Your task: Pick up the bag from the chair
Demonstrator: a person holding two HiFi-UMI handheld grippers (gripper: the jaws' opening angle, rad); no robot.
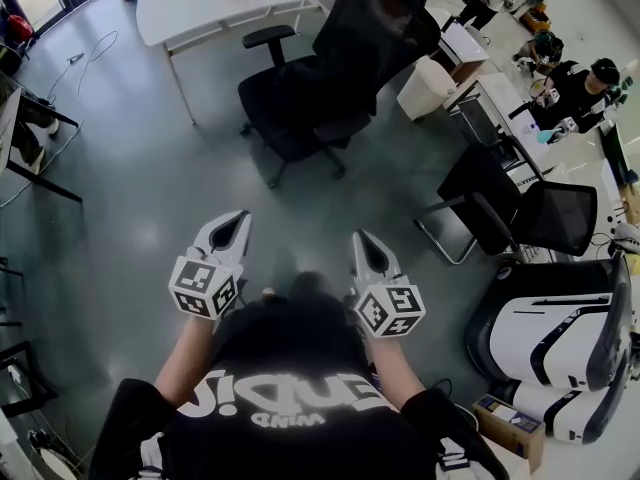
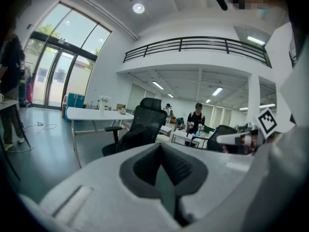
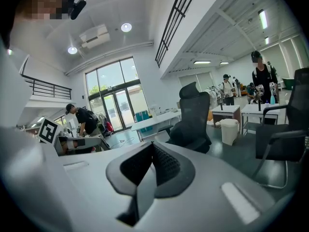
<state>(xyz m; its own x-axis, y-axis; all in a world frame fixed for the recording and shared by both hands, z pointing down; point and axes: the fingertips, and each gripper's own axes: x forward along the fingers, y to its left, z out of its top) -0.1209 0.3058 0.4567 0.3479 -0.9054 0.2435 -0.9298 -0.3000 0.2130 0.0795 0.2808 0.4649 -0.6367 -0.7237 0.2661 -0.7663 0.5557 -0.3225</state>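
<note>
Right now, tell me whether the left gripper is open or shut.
Shut and empty. In the left gripper view, the left gripper shows its two dark jaws pressed together along one seam, with nothing between them.

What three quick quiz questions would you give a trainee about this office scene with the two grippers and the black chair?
1. True or false: the left gripper holds something between its fingers.
2. What stands beside the black high-backed office chair, toward the head view's right? A. a white plastic waste bin B. a red ladder C. a green sofa
3. Is the right gripper touching the chair?

Key: 1. False: its fingers are together on nothing. 2. A. 3. No: it is well short of the chair, with grey floor between them.
</note>
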